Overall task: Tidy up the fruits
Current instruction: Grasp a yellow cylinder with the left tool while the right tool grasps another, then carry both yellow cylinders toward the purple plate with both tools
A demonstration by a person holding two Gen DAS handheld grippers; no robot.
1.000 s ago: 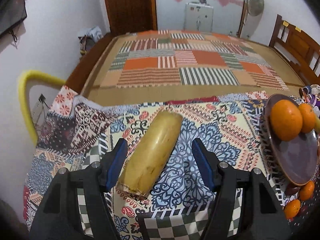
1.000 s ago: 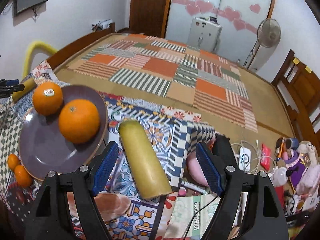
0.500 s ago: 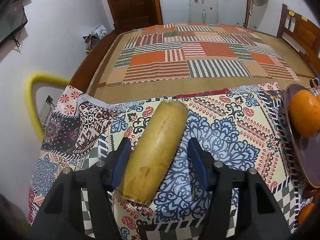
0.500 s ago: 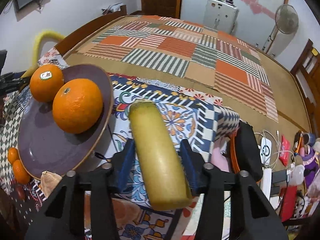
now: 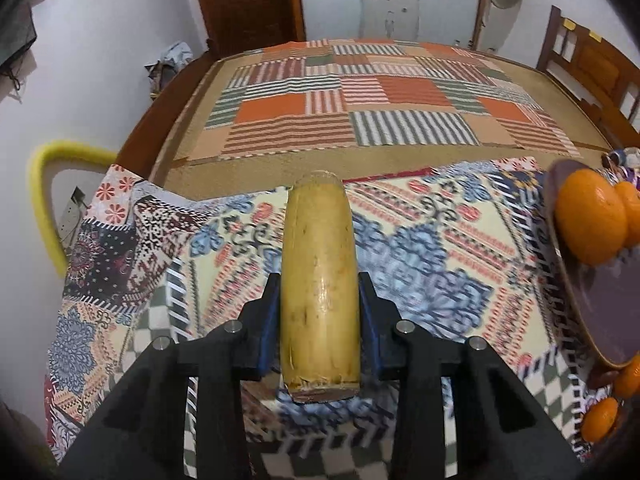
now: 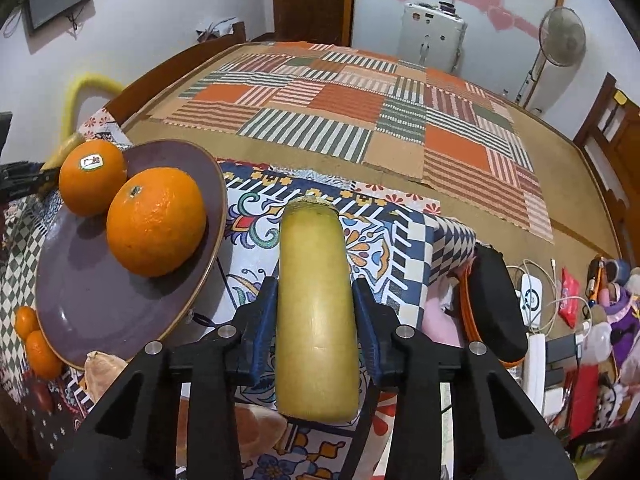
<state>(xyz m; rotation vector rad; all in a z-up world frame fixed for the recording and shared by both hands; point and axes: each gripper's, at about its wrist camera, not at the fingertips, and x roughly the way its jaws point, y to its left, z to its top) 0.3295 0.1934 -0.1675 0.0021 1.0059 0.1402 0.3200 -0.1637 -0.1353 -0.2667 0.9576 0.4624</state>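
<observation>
In the left wrist view my left gripper [image 5: 319,280] has its blue pads pressed on both sides of a yellow cylinder-shaped fruit piece [image 5: 316,236]. Its jaws are still closing, and the piece points away over the patterned cloth. My right gripper [image 6: 315,284] grips a second yellow fruit piece [image 6: 312,248] the same way, its jaws also closing. A purple plate [image 6: 100,300] to the right gripper's left carries two large oranges [image 6: 156,220]. The same plate [image 5: 600,312] lies at the right edge of the left view. Small tangerines [image 6: 36,344] lie beside the plate.
A patterned tablecloth [image 5: 420,240] covers the work surface. Behind it lies a bed with a striped patchwork mat [image 5: 360,112]. A yellow-rimmed chair back [image 5: 44,200] stands at the left. A black and orange object [image 6: 496,304] and cables and clutter [image 6: 560,320] sit at the right.
Both grippers' jaws have closed in from wide apart onto their yellow fruit pieces. Each piece now lies straight along its gripper instead of slanted.
</observation>
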